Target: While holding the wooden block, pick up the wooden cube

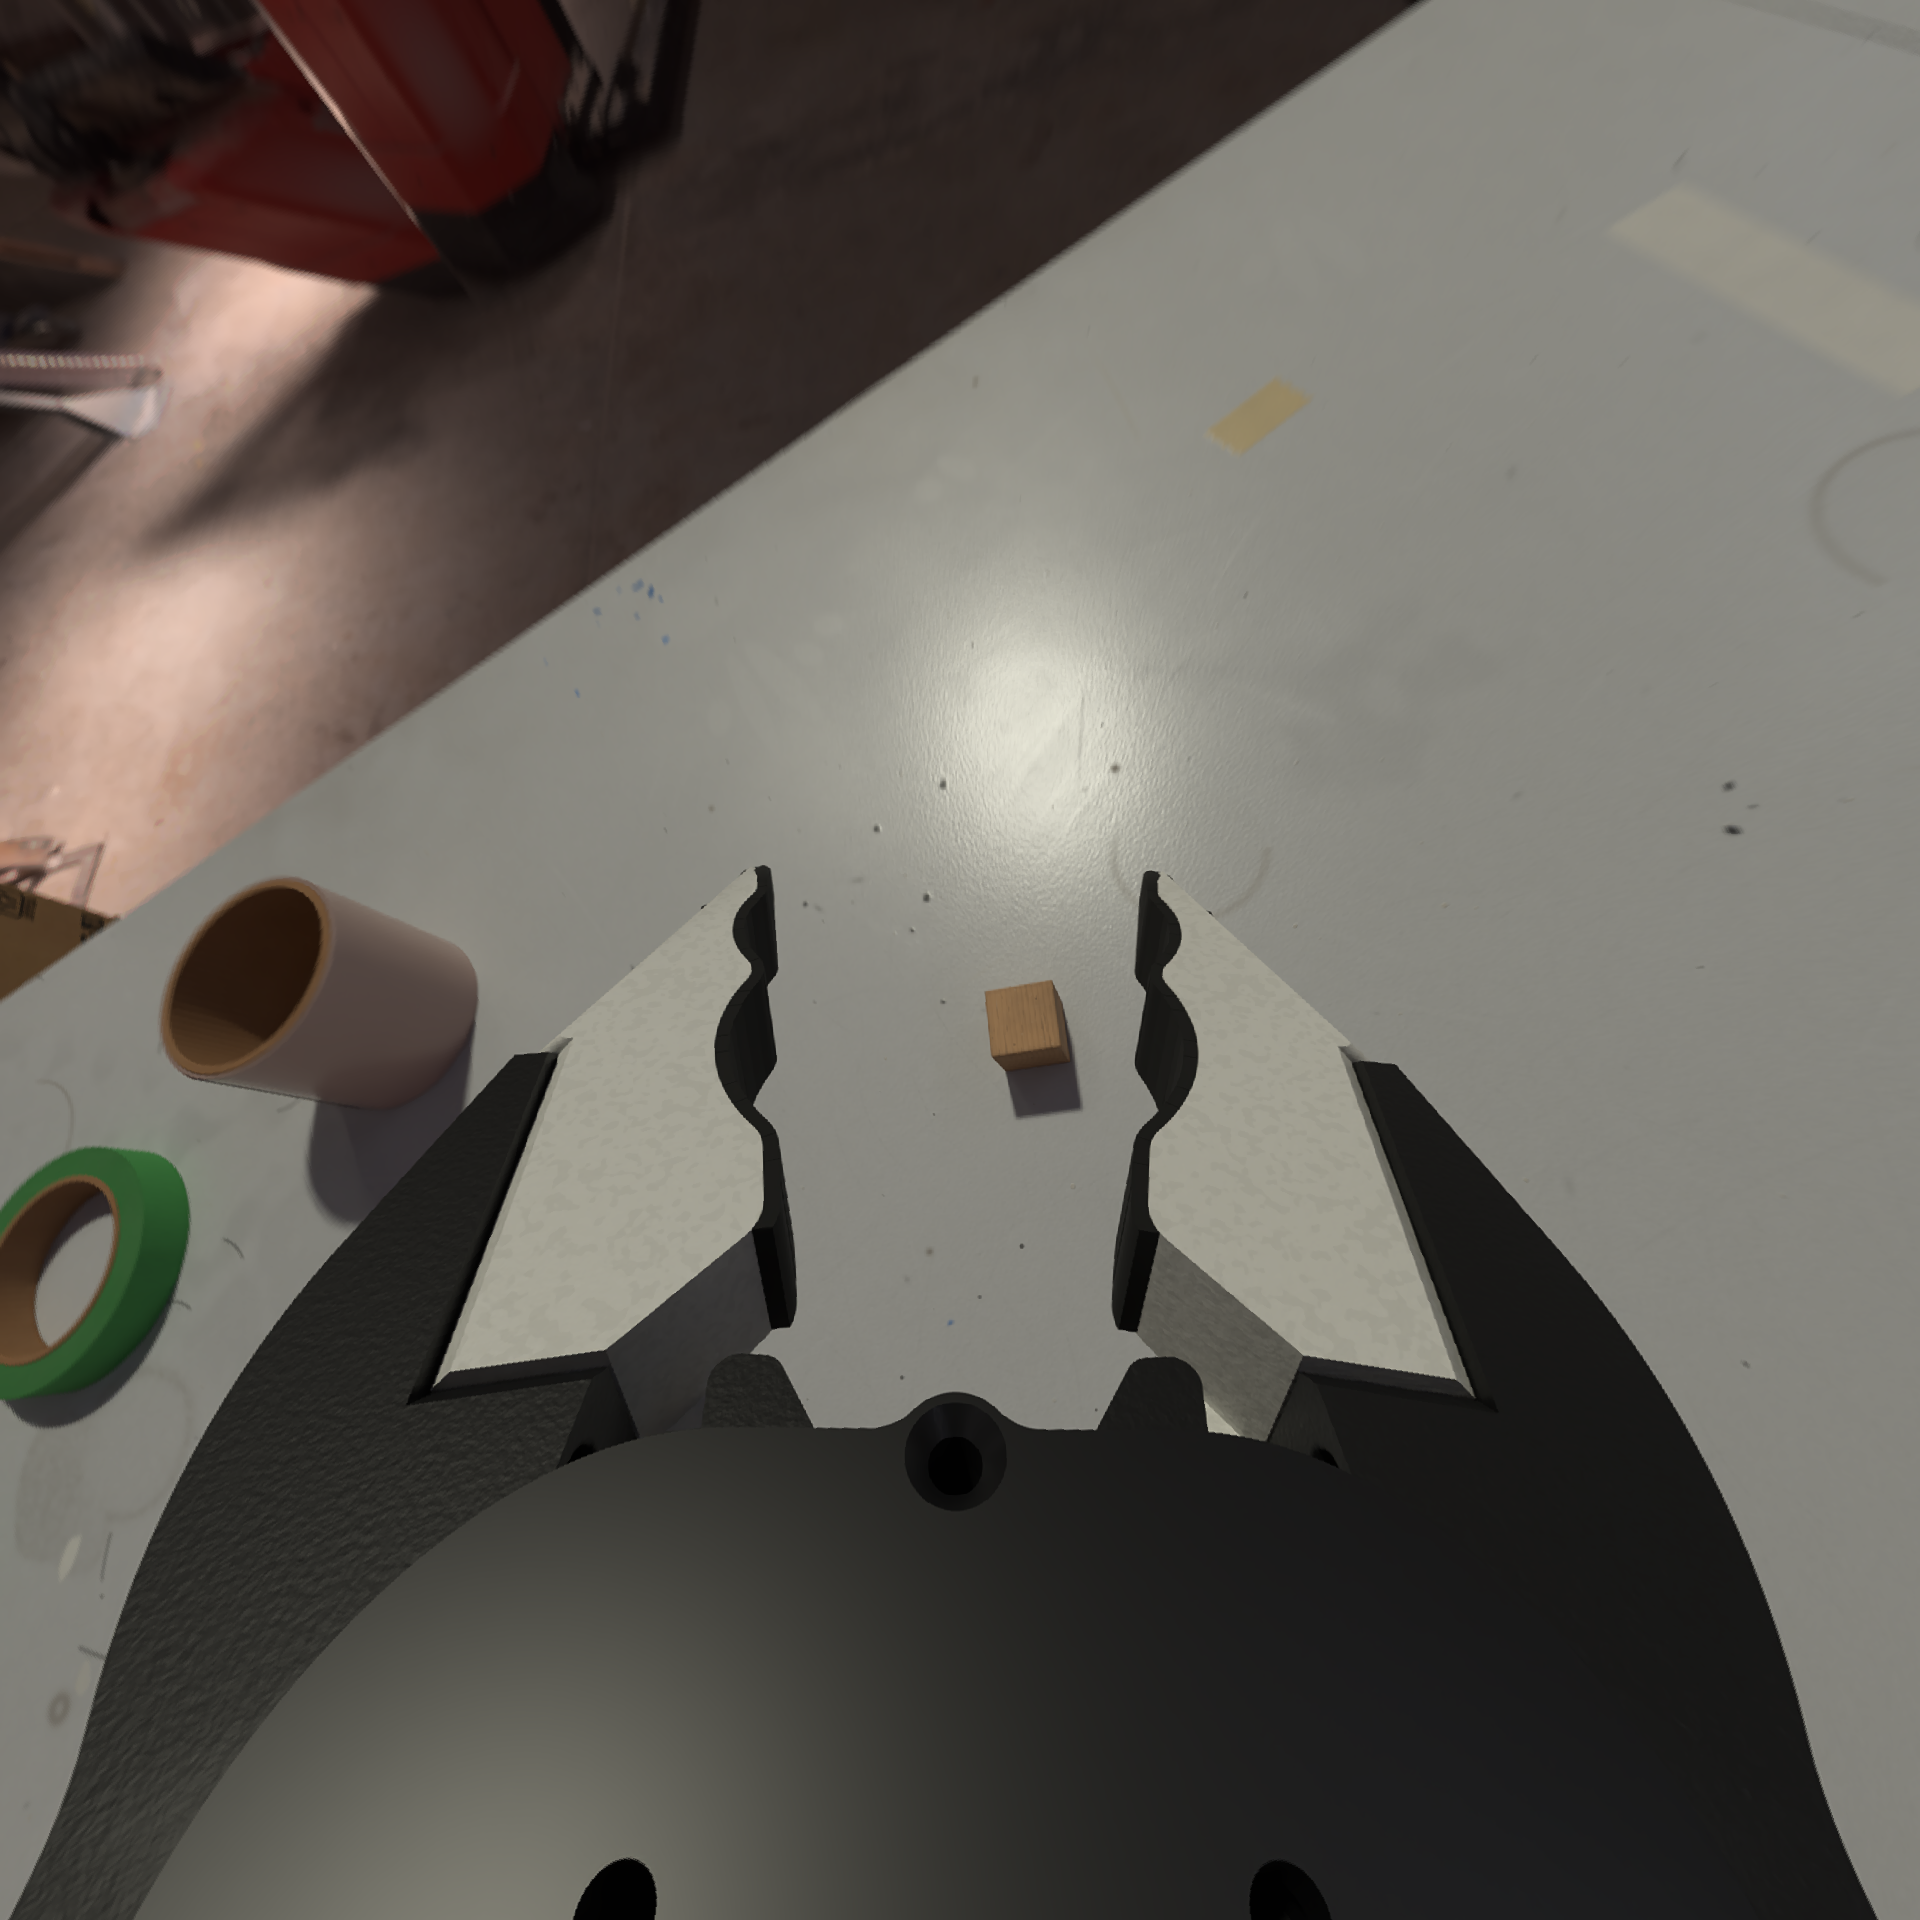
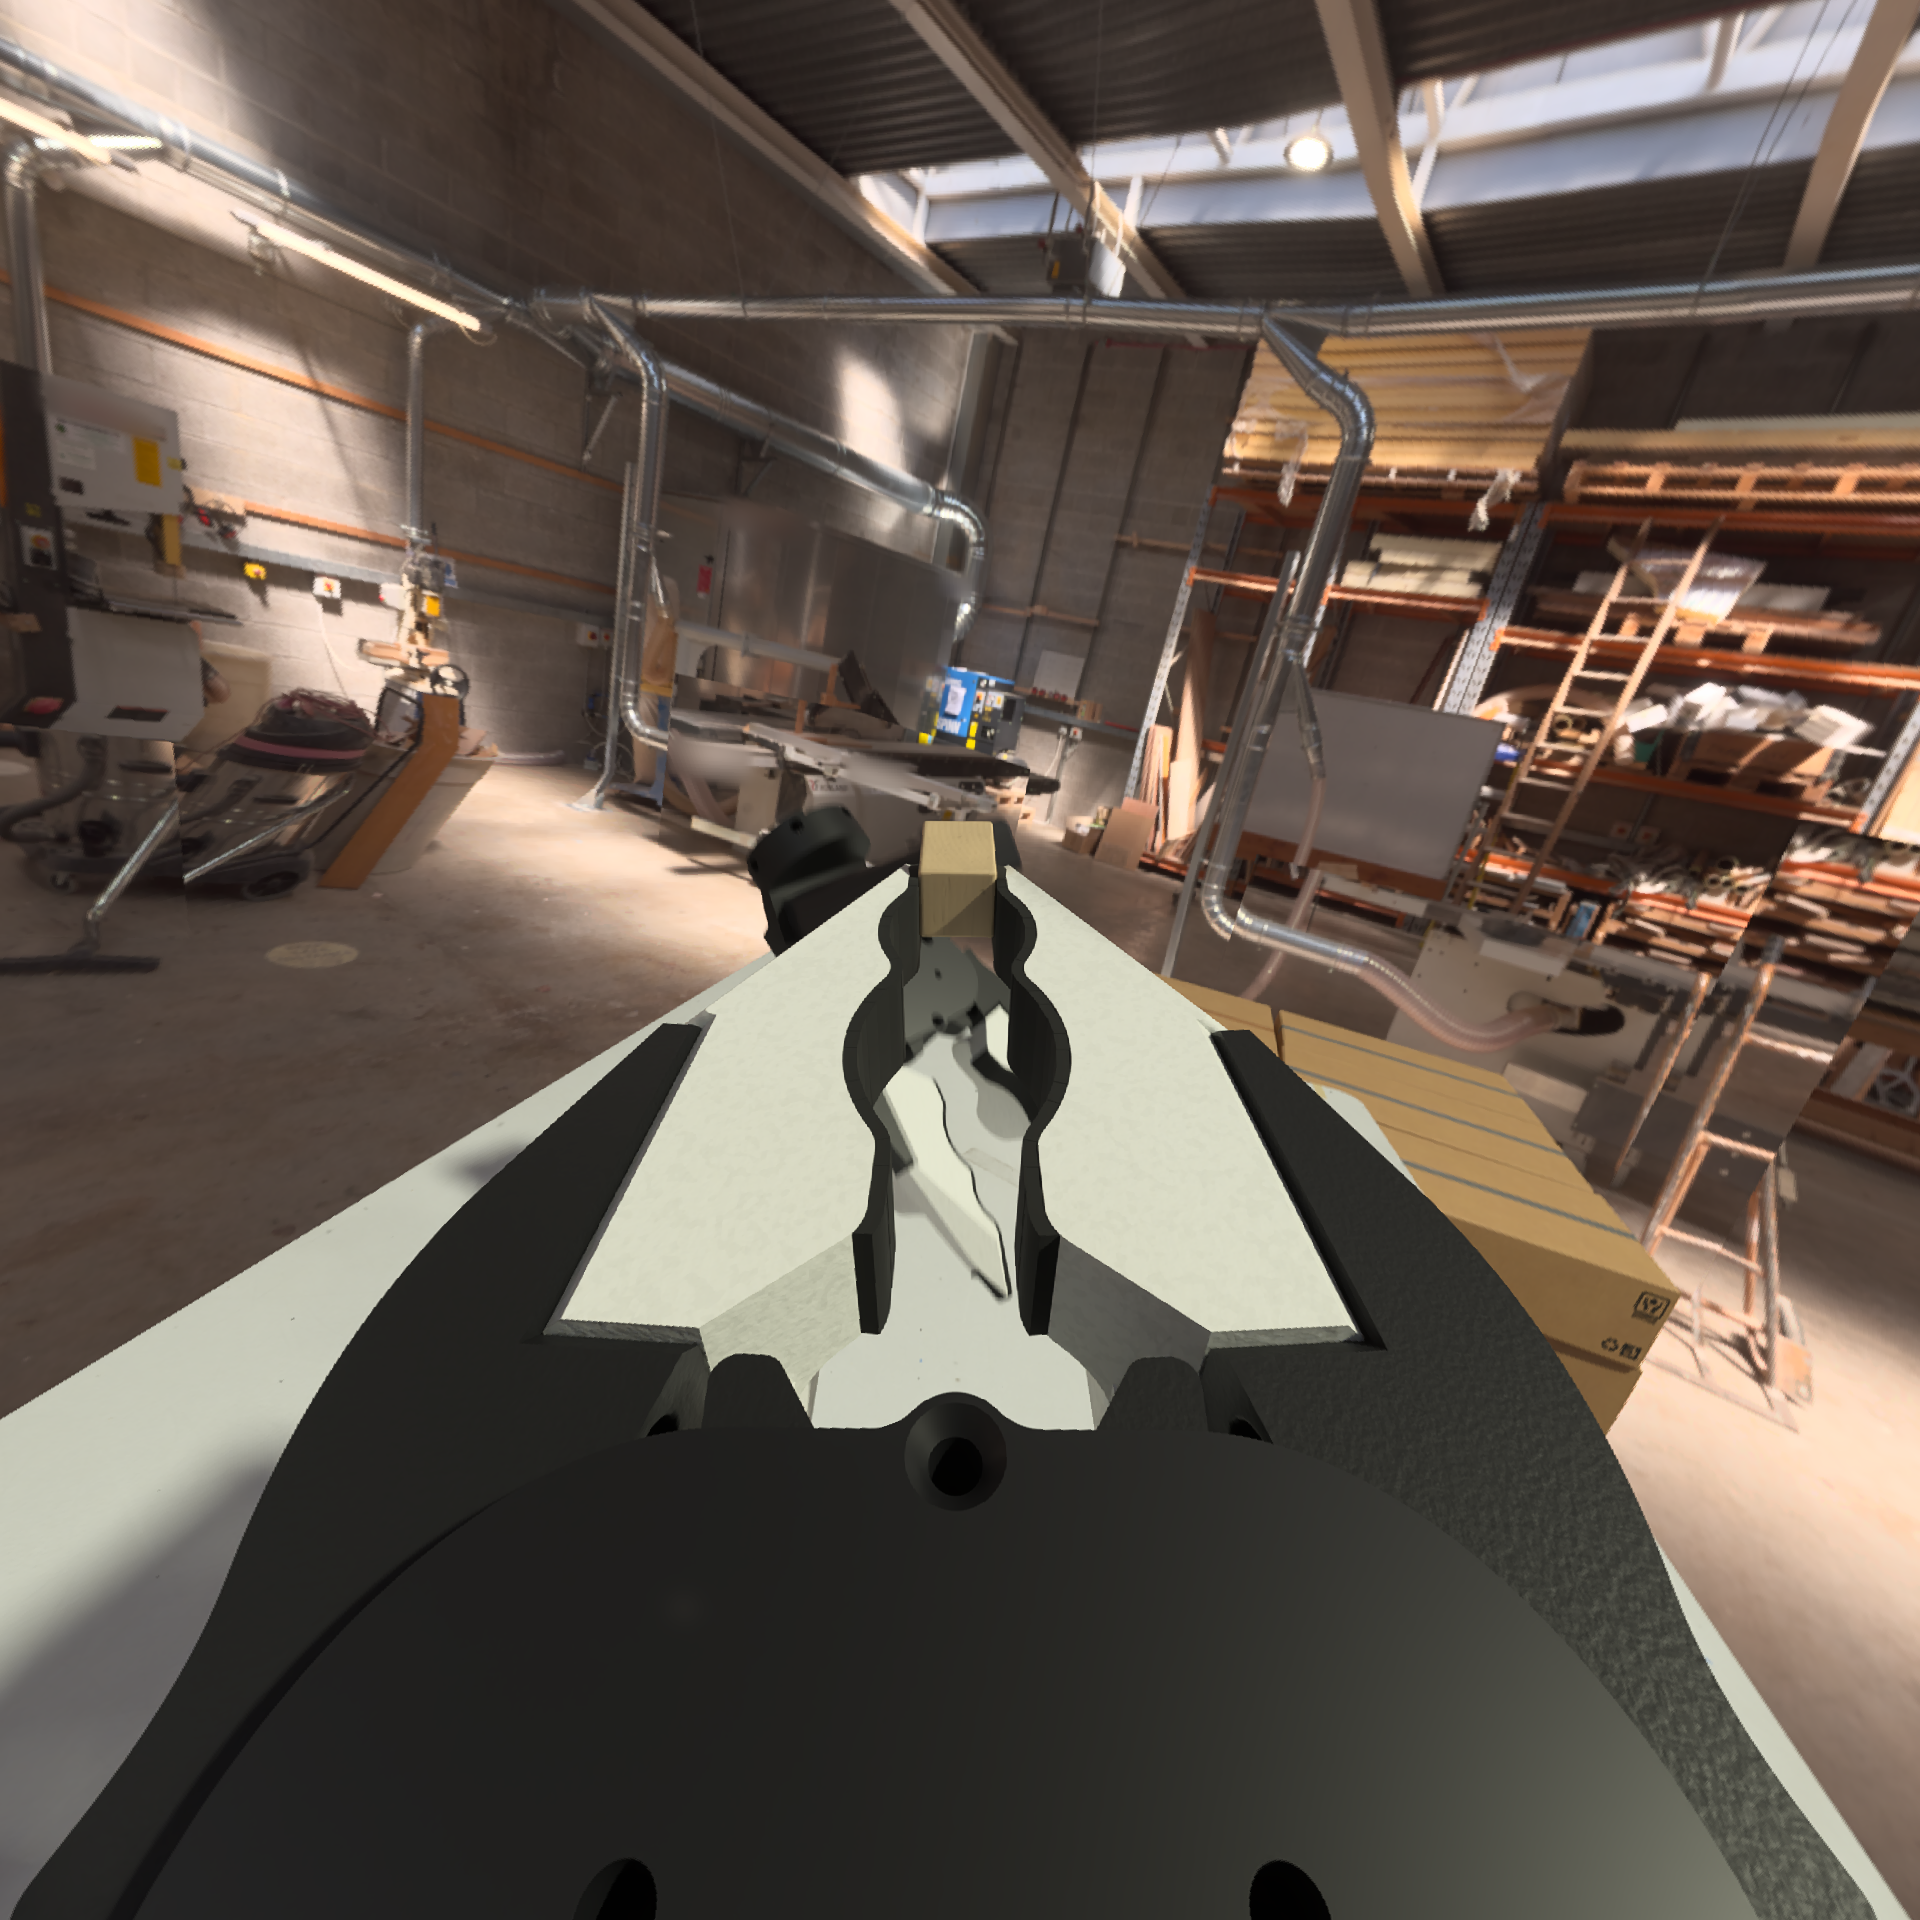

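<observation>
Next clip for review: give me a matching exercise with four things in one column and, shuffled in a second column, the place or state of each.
Things:
1. wooden cube
2. wooden block
3. green tape roll
4. cardboard tube

Places or states:
A. lying on its side on the table, open end facing the camera, left of the left gripper
B. clamped at the tips of the right gripper, off the table
C. resting on the table between the open fingers, touching neither
D. lying on the table at the left edge of the left wrist view

Pairs: 1-C, 2-B, 3-D, 4-A
</observation>
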Controlling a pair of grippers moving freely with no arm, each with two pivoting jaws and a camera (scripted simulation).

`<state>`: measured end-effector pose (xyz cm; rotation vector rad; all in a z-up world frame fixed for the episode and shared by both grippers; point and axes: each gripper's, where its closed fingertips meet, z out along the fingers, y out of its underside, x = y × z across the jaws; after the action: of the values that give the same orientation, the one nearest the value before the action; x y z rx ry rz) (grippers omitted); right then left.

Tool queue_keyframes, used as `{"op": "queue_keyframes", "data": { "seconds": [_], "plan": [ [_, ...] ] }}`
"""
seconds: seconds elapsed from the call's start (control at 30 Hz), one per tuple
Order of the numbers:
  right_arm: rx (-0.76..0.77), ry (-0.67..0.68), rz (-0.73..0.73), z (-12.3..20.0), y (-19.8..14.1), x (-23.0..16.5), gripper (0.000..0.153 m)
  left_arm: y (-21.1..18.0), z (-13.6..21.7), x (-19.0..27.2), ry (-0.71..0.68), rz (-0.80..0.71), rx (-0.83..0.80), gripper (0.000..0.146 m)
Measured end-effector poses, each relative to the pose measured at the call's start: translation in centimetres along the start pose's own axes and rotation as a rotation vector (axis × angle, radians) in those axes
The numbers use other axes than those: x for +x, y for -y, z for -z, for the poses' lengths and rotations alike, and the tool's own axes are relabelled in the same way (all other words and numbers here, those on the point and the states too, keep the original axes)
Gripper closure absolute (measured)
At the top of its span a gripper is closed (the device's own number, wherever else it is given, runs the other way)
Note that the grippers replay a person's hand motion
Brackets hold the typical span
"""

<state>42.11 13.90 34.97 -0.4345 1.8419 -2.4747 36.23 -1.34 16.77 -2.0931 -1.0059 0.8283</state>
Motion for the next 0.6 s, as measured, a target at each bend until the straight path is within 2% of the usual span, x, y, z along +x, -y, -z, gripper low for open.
{"op": "queue_keyframes", "data": {
  "seconds": [0.13, 0.2, 0.3, 0.4, 0.5, 0.6],
  "plan": [
    [0.033, 0.019, 0.014, 1.0, 1.5, -0.5, 0.14, -2.5, -3.6, 0.3, 0.031, 0.012, -0.113, 0.067],
    [0.045, 0.032, 0.012, 1.4, 2.0, -0.7, 0.14, -4.2, -4.9, 0.2, 0.047, 0.011, -0.18, 0.056],
    [0.075, 0.044, 0.007, 1.9, 2.7, -0.8, 0.14, -6.1, -6.3, 0.2, 0.054, 0.059, -0.204, 0.055],
    [0.097, 0.054, 0.004, 2.5, 3.3, -0.9, 0.14, -6.8, -6.9, 0.0, 0.049, 0.187, -0.16, 0.051],
    [0.116, 0.063, -0.004, 3.0, 3.7, -0.9, 0.14, -6.8, -7.2, -0.9, 0.087, 0.272, -0.032, 0.046],
    [0.122, 0.068, -0.008, 3.2, 3.9, -1.0, 0.14, -7.5, -7.8, -1.0, 0.046, 0.354, 0.038, 0.043]
  ]
}}
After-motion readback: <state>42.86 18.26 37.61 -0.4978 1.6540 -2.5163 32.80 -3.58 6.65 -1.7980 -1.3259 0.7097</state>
